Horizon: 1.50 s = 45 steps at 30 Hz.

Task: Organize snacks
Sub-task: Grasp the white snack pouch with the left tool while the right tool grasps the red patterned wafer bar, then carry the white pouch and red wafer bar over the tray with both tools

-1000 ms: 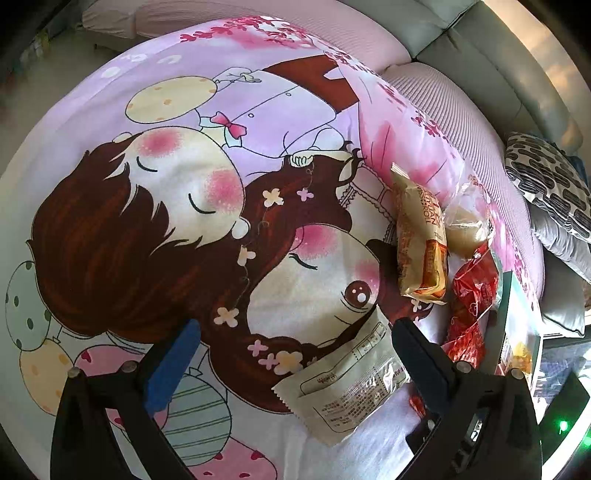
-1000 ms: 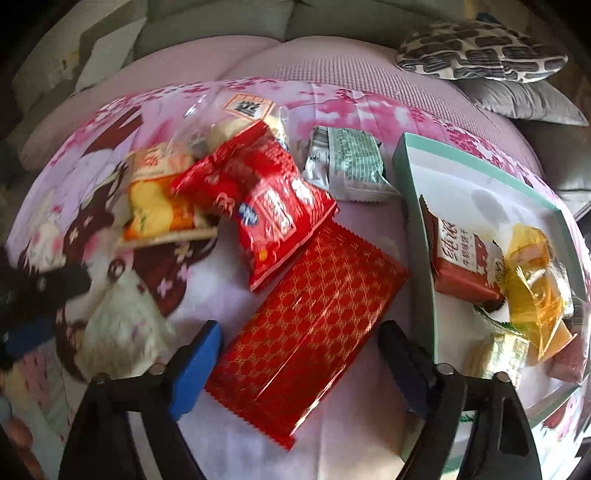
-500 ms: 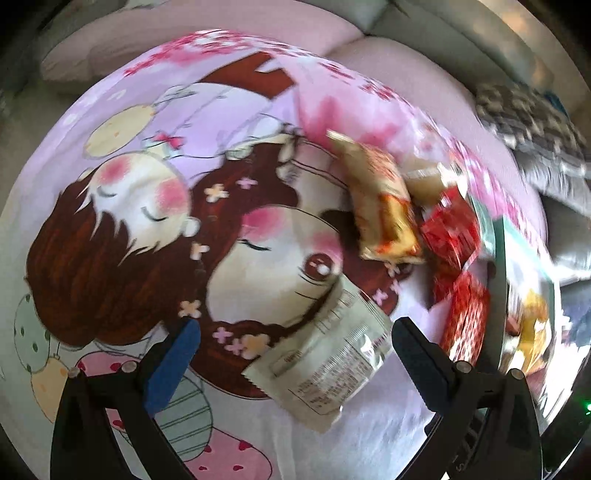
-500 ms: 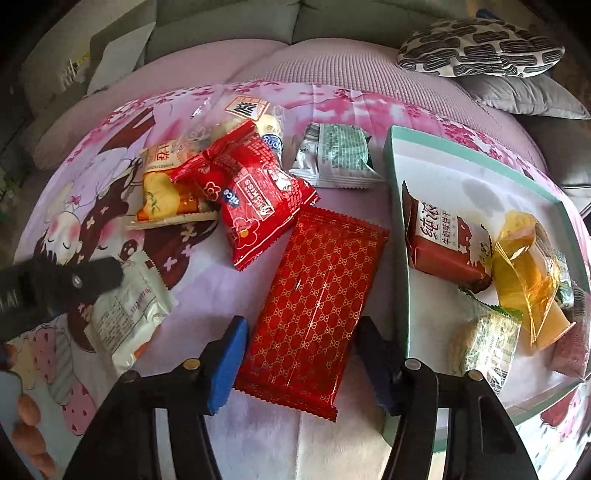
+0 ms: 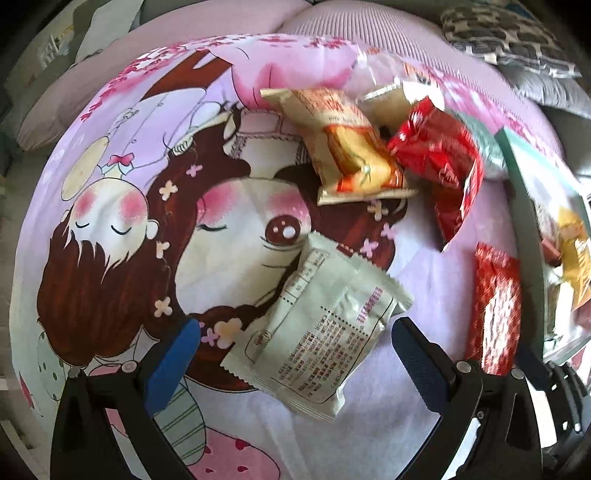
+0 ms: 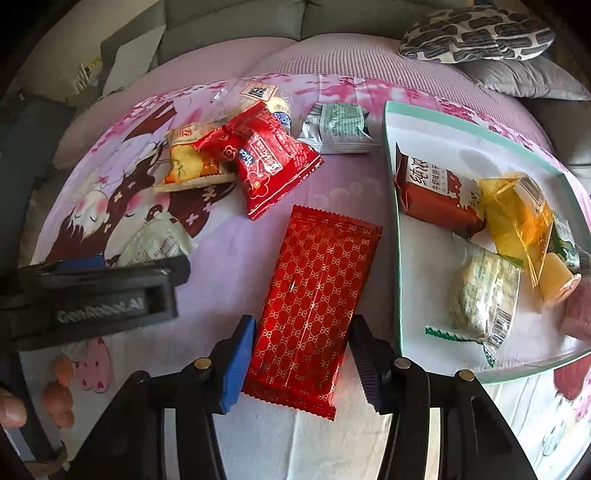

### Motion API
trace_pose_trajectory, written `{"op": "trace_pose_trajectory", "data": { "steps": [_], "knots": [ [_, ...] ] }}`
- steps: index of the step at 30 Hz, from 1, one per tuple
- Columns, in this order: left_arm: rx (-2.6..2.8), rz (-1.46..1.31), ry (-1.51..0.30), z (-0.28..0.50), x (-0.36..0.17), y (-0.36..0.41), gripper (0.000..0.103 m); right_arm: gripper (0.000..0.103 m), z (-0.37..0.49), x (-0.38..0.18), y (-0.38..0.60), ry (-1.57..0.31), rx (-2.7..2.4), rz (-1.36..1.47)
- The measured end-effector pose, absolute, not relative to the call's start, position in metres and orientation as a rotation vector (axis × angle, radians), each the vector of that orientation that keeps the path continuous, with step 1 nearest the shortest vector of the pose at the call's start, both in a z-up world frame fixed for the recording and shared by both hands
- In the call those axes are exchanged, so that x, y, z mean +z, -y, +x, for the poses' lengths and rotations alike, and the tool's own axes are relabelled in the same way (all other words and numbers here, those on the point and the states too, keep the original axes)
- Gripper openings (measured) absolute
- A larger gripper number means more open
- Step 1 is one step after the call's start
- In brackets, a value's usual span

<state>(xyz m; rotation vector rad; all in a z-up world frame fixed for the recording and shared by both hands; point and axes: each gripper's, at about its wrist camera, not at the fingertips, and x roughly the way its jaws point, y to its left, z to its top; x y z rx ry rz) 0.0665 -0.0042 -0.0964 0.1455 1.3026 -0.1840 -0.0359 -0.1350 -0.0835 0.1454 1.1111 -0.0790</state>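
My left gripper (image 5: 295,350) is open with its jaws on either side of a pale green snack packet (image 5: 317,332) lying on the cartoon bedsheet. My right gripper (image 6: 303,354) has its jaws close on both sides of a flat red patterned packet (image 6: 314,295), which lies on the sheet. The red packet also shows in the left wrist view (image 5: 495,306). A mint-rimmed white tray (image 6: 391,236) to the right holds several snacks. An orange packet (image 6: 188,162), a red bag (image 6: 266,162) and a grey-green packet (image 6: 340,129) lie beyond.
The left gripper's body (image 6: 96,291) crosses the right wrist view at the left. A patterned cushion (image 6: 476,33) and a grey pillow (image 6: 524,77) lie at the far right. A sofa back (image 6: 229,29) runs behind the bed.
My right gripper has narrowed around the red patterned packet. My left gripper has moved forward and to the right, so the pale green packet now lies between its jaws.
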Motion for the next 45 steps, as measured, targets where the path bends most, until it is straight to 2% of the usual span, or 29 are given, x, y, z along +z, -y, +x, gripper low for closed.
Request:
{"op": "trace_pose_trajectory", "data": {
  "steps": [7,9,14,19,33,45],
  "knots": [
    [-0.162,0.148,-1.289,0.060,-0.101,0.012,0.103,0.056,-0.036,-0.084,0.136,-1.104,-0.062,0.137],
    [-0.166,0.158,-1.280,0.060,-0.102,0.008,0.100,0.057,-0.036,-0.085,0.135,-1.103,-0.064,0.136],
    [-0.195,0.167,-1.240,0.053,-0.092,0.015,0.065,0.055,-0.035,-0.085,0.134,-1.091,-0.061,0.142],
    [-0.185,0.143,-1.223,0.053,-0.080,0.015,0.055,0.050,-0.036,-0.081,0.143,-1.080,-0.045,0.199],
    [-0.157,0.029,-1.064,0.041,-0.025,0.005,0.054,0.048,-0.048,-0.039,0.156,-0.946,-0.015,0.286],
    [-0.206,0.012,-0.991,0.034,-0.010,0.022,0.054,0.048,-0.056,-0.017,0.183,-0.876,-0.043,0.341]
  ]
}}
